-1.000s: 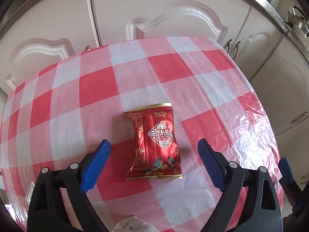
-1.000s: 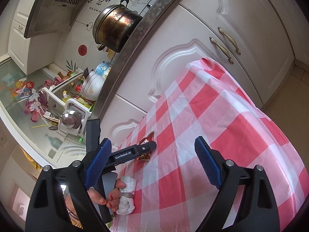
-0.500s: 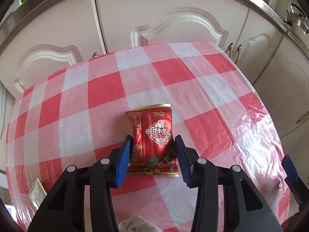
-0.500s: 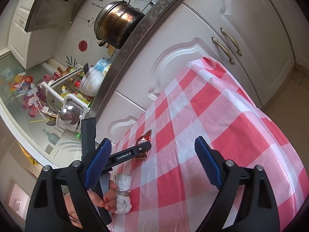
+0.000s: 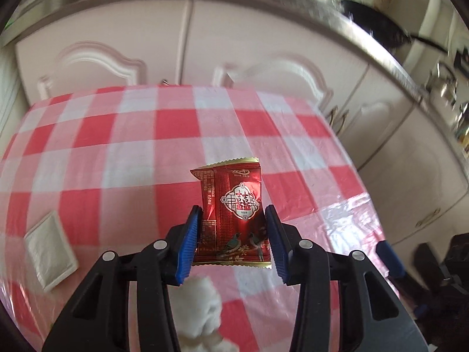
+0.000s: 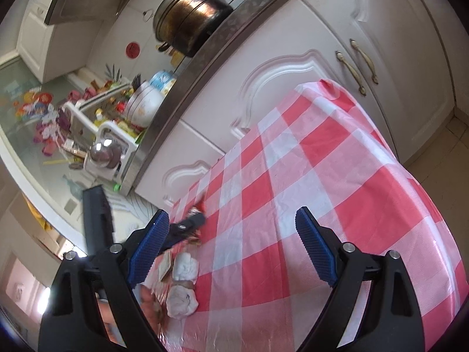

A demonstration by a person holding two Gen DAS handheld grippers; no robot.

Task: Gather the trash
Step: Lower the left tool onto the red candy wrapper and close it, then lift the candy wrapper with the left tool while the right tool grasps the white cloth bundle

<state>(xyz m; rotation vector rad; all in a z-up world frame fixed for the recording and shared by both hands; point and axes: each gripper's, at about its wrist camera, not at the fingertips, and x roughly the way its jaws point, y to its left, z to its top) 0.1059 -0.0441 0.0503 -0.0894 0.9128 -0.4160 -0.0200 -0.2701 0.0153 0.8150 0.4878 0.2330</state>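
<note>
My left gripper is shut on a red foil snack wrapper with gold edges and holds it lifted above the red-and-white checked tablecloth. A crumpled white tissue lies on the cloth just below the gripper. A flat white sachet lies at the left. My right gripper is open and empty over the table's right part. In the right wrist view the left gripper shows blurred with the wrapper, and two tissue wads lie near it.
White cabinet doors stand right behind the table. A countertop with a large metal pot and a dish rack runs above them. The table's right edge drops to a tiled floor.
My left gripper closed on the red wrapper and has lifted it off the cloth. The view pulled back, showing the sachet and tissue. My right gripper stayed open, shifting slightly.
</note>
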